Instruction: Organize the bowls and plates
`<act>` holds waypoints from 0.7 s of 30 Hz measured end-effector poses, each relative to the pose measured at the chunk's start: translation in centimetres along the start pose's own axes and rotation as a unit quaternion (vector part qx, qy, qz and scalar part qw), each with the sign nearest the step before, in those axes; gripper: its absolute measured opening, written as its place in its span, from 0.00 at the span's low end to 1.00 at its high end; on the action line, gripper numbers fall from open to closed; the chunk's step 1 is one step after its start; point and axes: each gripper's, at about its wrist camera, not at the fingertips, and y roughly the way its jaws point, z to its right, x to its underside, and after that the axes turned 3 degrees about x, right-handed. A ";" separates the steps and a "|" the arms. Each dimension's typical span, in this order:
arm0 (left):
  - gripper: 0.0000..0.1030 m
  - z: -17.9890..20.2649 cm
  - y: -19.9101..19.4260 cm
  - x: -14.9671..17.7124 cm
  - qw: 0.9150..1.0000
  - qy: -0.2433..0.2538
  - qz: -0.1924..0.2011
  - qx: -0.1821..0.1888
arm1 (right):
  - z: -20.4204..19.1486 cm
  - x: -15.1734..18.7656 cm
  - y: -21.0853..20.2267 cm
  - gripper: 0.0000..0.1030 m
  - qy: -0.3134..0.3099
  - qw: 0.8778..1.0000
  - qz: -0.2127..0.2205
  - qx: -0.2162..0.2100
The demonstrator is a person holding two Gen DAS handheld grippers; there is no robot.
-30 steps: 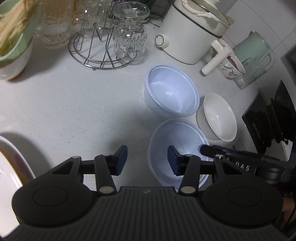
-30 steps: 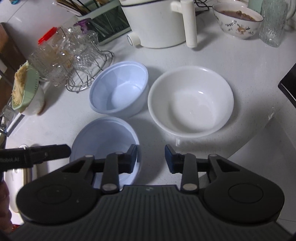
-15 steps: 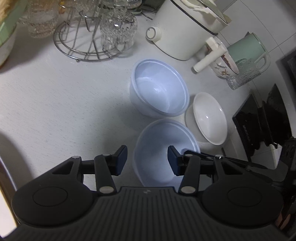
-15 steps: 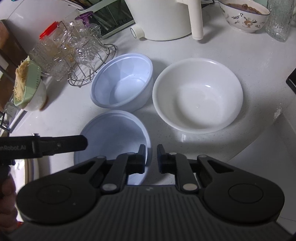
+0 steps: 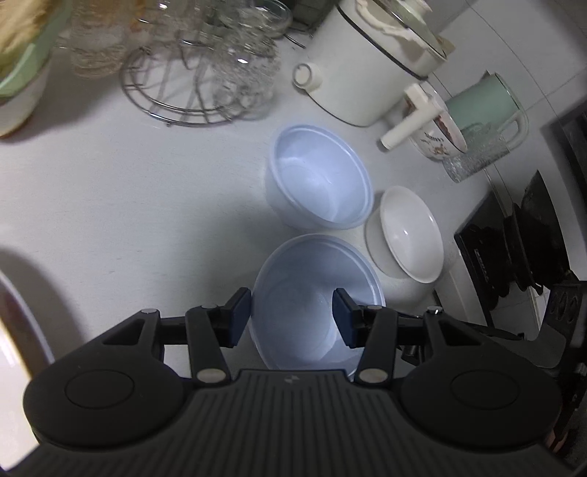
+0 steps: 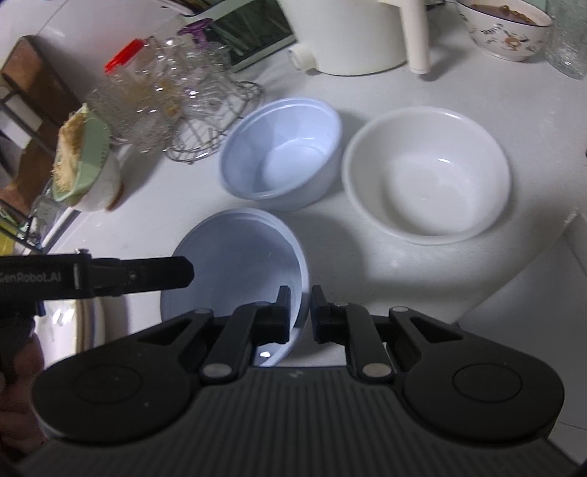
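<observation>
Three bowls stand on the white counter. The near pale blue bowl [image 5: 315, 301] [image 6: 238, 268] is tilted, with its right rim pinched between the fingers of my right gripper [image 6: 301, 312], which is shut on it. My left gripper [image 5: 291, 315] is open above this bowl, one finger at each side, not touching. Its finger [image 6: 146, 273] reaches over the bowl's left rim in the right wrist view. A second pale blue bowl [image 5: 319, 176] [image 6: 282, 146] stands just behind. A white bowl [image 5: 407, 231] [image 6: 425, 172] stands to the right.
A wire rack of glasses [image 5: 205, 66] [image 6: 176, 99] stands at the back left. A white pot [image 5: 367, 62], a patterned bowl [image 6: 506, 29] and a green kettle [image 5: 488, 106] stand behind. A black stove [image 5: 521, 235] lies to the right, with the counter edge [image 6: 532, 257] beside the white bowl.
My right gripper has closed from open onto the near blue bowl's right rim. The bowl has tipped. My left gripper has shifted right over the bowl and stays open.
</observation>
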 end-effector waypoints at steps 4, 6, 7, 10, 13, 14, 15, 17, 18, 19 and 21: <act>0.53 -0.9 -1.7 0.5 1.000 -0.011 0.012 -0.017 | -1.5 -0.1 0.1 0.13 -0.013 1.000 0.004 -0.018; 0.53 -1.4 -2.4 0.8 0.999 -0.011 0.016 -0.027 | -2.2 0.0 0.3 0.13 -0.022 0.999 0.005 -0.025; 0.53 -1.7 -2.7 1.0 0.999 -0.015 0.017 -0.031 | -2.6 0.0 0.4 0.13 -0.027 0.999 0.004 -0.029; 0.53 -2.8 -3.2 1.5 0.999 -0.030 0.019 -0.042 | -3.7 0.3 0.9 0.13 -0.042 0.998 0.000 -0.038; 0.53 -3.5 -3.9 1.7 0.997 -0.047 0.028 -0.047 | -4.6 0.4 1.2 0.13 -0.055 0.998 -0.005 -0.044; 0.53 -3.5 -4.1 1.8 0.997 -0.048 0.031 -0.053 | -4.8 0.4 1.2 0.13 -0.058 0.997 -0.006 -0.044; 0.53 -3.5 -4.3 1.9 0.996 -0.048 0.033 -0.062 | -4.9 0.4 1.3 0.13 -0.059 0.997 -0.007 -0.047; 0.53 -3.4 -4.4 2.0 0.996 -0.044 0.032 -0.074 | -5.2 0.5 1.5 0.13 -0.061 0.997 -0.010 -0.053; 0.53 -3.5 -4.4 2.0 0.995 -0.044 0.034 -0.078 | -5.4 0.5 1.6 0.13 -0.065 0.996 -0.010 -0.053; 0.53 -3.6 -4.4 2.0 0.995 -0.046 0.033 -0.081 | -5.6 0.6 1.6 0.13 -0.069 0.996 -0.009 -0.052; 0.53 -3.8 -4.3 2.1 0.995 -0.050 0.032 -0.084 | -5.9 0.6 1.8 0.13 -0.073 0.996 -0.011 -0.050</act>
